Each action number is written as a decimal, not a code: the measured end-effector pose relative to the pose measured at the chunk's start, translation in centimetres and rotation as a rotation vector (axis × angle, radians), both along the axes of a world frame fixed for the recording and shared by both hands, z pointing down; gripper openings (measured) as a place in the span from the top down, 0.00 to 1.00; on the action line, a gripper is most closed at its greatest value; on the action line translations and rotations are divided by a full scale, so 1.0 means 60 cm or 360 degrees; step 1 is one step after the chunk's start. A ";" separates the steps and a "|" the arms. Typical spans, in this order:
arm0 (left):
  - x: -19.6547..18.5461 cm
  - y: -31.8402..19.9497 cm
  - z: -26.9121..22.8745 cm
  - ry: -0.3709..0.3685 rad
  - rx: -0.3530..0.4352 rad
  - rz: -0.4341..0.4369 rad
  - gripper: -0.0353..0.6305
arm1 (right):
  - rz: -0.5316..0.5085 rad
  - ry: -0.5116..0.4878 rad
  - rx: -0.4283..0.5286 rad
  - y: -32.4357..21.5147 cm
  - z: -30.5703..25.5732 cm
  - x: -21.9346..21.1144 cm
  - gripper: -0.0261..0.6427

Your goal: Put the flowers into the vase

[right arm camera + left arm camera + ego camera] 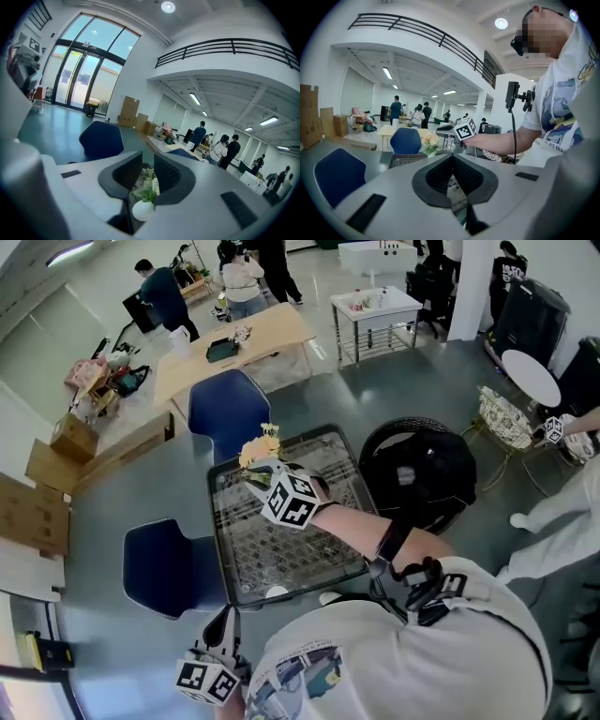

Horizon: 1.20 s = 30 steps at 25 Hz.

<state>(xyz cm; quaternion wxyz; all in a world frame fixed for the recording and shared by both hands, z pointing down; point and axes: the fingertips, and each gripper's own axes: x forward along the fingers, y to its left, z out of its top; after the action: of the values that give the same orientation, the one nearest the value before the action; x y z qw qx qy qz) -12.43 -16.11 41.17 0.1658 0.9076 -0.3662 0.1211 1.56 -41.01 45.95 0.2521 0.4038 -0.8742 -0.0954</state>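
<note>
A bunch of pale yellow flowers (258,452) with green leaves stands on the dark mesh-topped table (309,554), near its far left corner. In the right gripper view the leaves rise from a small round white vase (142,210), seen through the gap of my right gripper (147,165). Its jaws stand apart with nothing pressed between them. In the head view my right gripper (260,476) sits just behind the flowers, touching or nearly so. My left gripper (228,617) hangs off the table's near left corner; its tips (452,159) meet on nothing. The flowers (430,142) and right gripper show beyond it.
Two blue chairs (228,407) (169,563) stand left of the table, a round black seat (419,474) to its right. A small white object (277,593) lies at the table's near edge. A second person with a gripper (555,430) stands at the far right.
</note>
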 end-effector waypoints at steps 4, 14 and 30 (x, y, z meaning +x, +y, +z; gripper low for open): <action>-0.024 0.041 0.006 0.0027 -0.0027 -0.0009 0.93 | -0.0058 0.0021 -0.0046 0.061 0.004 -0.042 0.84; -0.080 0.143 0.028 0.0079 -0.0095 0.0009 0.93 | -0.0285 0.0015 -0.0239 0.275 0.026 -0.176 0.84; -0.095 0.260 0.062 0.0108 -0.0123 0.0132 0.93 | -0.0412 -0.0105 -0.0386 0.553 -0.001 -0.254 0.89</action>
<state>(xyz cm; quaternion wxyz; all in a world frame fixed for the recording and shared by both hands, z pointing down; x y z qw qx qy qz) -18.16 -0.52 44.90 0.2080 0.9185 -0.3174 0.1112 -13.68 -7.80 45.88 0.2558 0.2574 -0.9318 -0.0075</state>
